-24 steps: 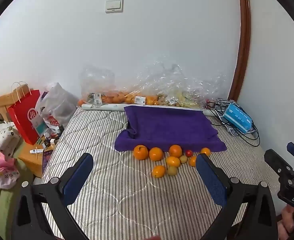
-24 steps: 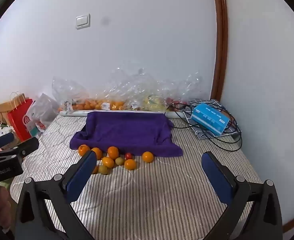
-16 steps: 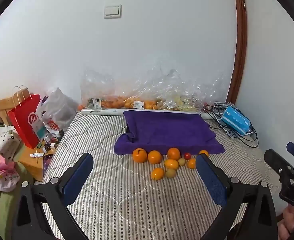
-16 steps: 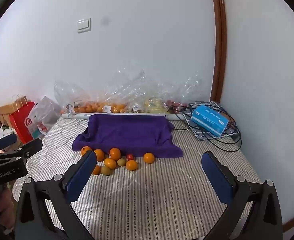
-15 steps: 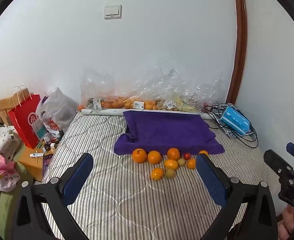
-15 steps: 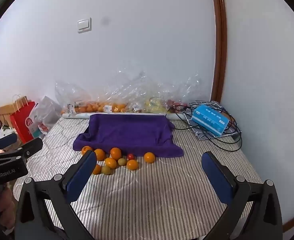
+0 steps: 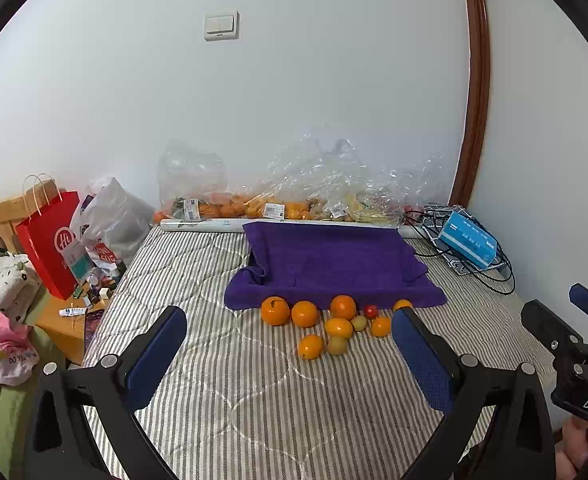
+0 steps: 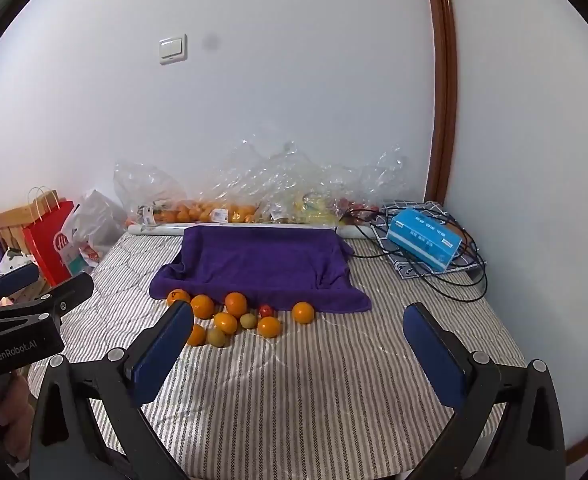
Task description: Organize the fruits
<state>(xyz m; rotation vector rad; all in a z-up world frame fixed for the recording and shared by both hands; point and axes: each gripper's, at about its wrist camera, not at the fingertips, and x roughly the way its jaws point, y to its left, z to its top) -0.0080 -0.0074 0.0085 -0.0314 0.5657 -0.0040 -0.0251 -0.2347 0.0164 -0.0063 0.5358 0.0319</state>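
Several oranges (image 7: 304, 313) (image 8: 236, 304), two yellow-green fruits (image 7: 337, 345) (image 8: 216, 337) and a small red fruit (image 7: 370, 311) (image 8: 265, 310) lie clustered on the striped mattress (image 7: 229, 392) (image 8: 314, 380), just in front of a purple towel (image 7: 334, 264) (image 8: 261, 260). My left gripper (image 7: 289, 348) is open and empty, well short of the fruits. My right gripper (image 8: 298, 344) is open and empty, to the right of the cluster and also short of it. Each gripper shows at the edge of the other's view.
Clear plastic bags of fruit (image 7: 294, 196) (image 8: 229, 200) line the wall behind the towel. A blue box on cables (image 7: 468, 240) (image 8: 424, 238) sits back right. A red paper bag (image 7: 49, 240) (image 8: 51, 242) and clutter stand beyond the mattress's left edge.
Both views have tilted up a little and drawn back slightly, so the fruits and towel sit lower in frame. Both grippers stay open. No fruit has moved.
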